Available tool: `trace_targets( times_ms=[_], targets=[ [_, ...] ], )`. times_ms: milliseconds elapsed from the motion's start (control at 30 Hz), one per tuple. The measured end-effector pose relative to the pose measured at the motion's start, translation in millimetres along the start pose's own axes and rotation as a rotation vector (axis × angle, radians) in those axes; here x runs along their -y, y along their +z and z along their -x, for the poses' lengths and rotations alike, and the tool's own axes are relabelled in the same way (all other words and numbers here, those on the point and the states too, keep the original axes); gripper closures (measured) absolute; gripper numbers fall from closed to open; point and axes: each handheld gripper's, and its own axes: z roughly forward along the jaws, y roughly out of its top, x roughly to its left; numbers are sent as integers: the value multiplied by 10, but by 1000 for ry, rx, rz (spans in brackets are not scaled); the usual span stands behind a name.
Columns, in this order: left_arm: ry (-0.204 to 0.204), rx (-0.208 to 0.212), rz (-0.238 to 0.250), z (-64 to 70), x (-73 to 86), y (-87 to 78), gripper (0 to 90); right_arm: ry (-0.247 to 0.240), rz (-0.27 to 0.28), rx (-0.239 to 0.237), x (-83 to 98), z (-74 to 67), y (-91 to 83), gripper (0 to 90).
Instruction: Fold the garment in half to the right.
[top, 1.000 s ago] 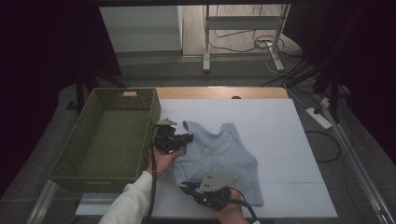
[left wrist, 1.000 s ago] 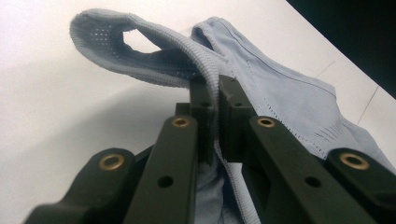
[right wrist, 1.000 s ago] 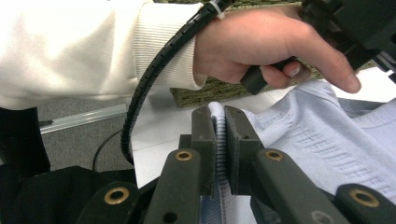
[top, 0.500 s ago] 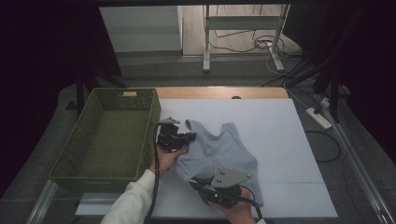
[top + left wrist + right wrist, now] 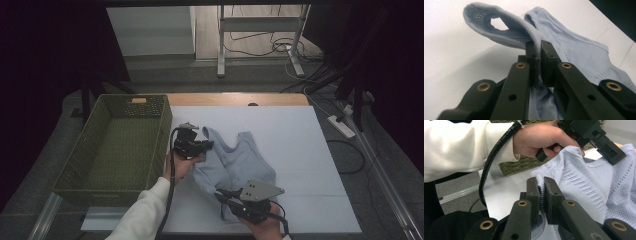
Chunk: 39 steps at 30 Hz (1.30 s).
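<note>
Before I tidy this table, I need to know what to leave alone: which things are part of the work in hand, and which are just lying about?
In use:
- pale blue knitted sleeveless top
- left gripper, shut on its shoulder strap
- right gripper, shut on its ribbed edge

Lying about:
- green woven basket, not touched
- white power strip on the floor

We see the left gripper (image 5: 206,145) at the strap of the lt-blue knit top (image 5: 240,160) on the white table (image 5: 310,150), right gripper (image 5: 223,194) at its hem, green basket (image 5: 80,165) just left.
</note>
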Motion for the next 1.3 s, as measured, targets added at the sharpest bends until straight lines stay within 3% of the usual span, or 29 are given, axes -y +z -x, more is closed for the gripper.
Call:
trace_targets(
  times_ms=[367, 800, 1300],
  targets=[
    [1, -1, -15, 44, -80, 40, 851, 15, 0, 45, 56, 65, -186, 832],
    [37, -9, -40, 184, -197, 142, 852, 56, -16, 118, 211, 229, -467, 833],
    [51, -12, -53, 265, -261, 230, 852, 86, -33, 162, 303, 317, -613, 834]
  ],
)
